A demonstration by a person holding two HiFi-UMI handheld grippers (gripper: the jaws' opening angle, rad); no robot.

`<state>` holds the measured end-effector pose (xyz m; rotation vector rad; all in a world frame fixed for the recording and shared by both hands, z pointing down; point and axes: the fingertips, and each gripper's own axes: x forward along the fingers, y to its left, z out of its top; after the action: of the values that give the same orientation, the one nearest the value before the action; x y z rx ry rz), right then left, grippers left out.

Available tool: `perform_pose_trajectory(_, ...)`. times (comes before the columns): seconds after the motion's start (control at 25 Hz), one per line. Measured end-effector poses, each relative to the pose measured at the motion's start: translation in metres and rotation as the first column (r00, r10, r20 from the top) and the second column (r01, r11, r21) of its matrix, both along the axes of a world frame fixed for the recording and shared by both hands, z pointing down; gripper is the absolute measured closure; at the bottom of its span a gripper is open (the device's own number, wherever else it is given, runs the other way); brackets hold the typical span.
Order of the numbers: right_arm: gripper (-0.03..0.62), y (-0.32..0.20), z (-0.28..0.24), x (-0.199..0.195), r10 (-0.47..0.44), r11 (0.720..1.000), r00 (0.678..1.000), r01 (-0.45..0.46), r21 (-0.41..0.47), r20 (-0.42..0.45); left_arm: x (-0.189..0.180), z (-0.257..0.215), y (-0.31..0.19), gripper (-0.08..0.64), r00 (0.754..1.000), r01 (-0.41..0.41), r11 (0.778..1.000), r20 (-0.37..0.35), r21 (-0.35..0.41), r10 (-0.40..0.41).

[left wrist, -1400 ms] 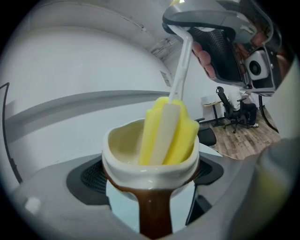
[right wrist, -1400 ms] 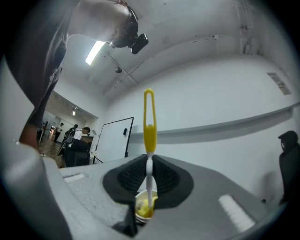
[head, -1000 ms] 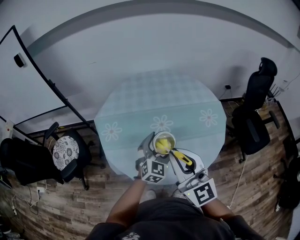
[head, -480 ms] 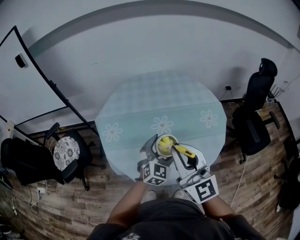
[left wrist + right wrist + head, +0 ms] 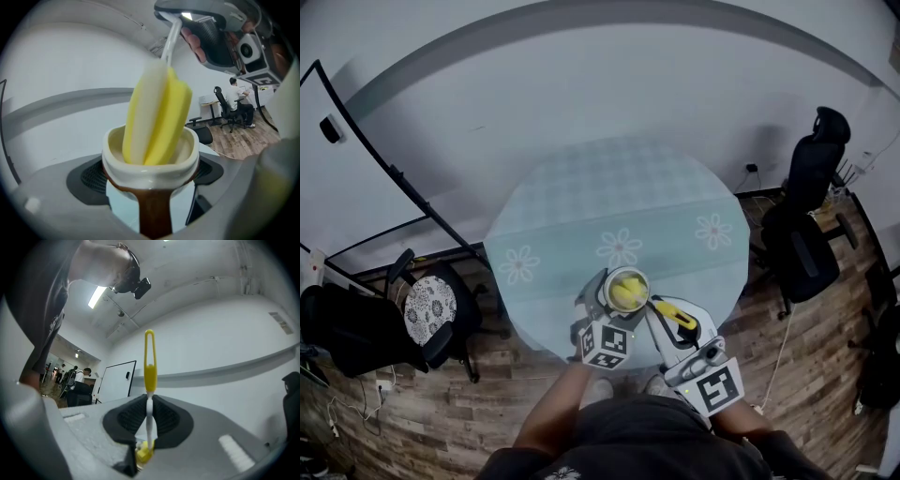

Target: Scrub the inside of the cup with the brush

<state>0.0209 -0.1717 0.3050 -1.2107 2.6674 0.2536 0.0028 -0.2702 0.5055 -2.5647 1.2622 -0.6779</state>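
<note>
A cream cup point(image 5: 625, 289) with a brown handle point(image 5: 152, 211) is near the front edge of the round table point(image 5: 581, 216). My left gripper point(image 5: 616, 303) is shut on the cup point(image 5: 150, 161), one pad against each side. A yellow-and-white sponge brush head point(image 5: 157, 117) stands tilted inside the cup and rises above the rim. Its thin white stem leads up to my right gripper point(image 5: 211, 33). In the right gripper view, the right gripper point(image 5: 149, 423) is shut on the brush's white-and-yellow handle point(image 5: 149, 371), whose loop end points upward. In the head view, the right gripper point(image 5: 675, 323) is just right of the cup.
The table has a pale blue cloth with flower prints. A black office chair point(image 5: 811, 234) stands to the right and a chair with a patterned seat point(image 5: 431, 305) to the left, both on the wooden floor. A person's arms and dark shirt fill the bottom of the head view.
</note>
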Motion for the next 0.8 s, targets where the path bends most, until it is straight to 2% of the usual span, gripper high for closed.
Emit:
perform_pose_trajectory(0.24, 0.557, -0.002, 0.008, 0.007, 0.023, 0.999, 1.0, -0.022, -0.038, 0.012, -0.007, 0.025, -0.01, 0.025, 1.0, 0.02, 0.998, 0.003, -0.06, -0.019)
perform_pose_trajectory(0.4, 0.557, -0.005, 0.001, 0.018, 0.025, 1.0, 1.0, -0.025, 0.006, 0.016, -0.007, 0.047, -0.011, 0.025, 1.0, 0.03, 0.994, 0.003, -0.104, -0.03)
perform_pose_trajectory(0.56, 0.557, -0.017, 0.016, 0.029, 0.059, 0.998, 0.998, -0.06, -0.022, -0.028, -0.011, 0.076, -0.018, 0.025, 0.999, 0.05, 0.987, -0.002, -0.155, -0.051)
perform_pose_trajectory(0.8, 0.557, -0.048, 0.056, 0.045, 0.137, 0.983, 0.99, -0.139, -0.12, -0.025, -0.021, 0.118, -0.026, 0.025, 0.995, 0.087, 0.968, -0.028, -0.234, -0.096)
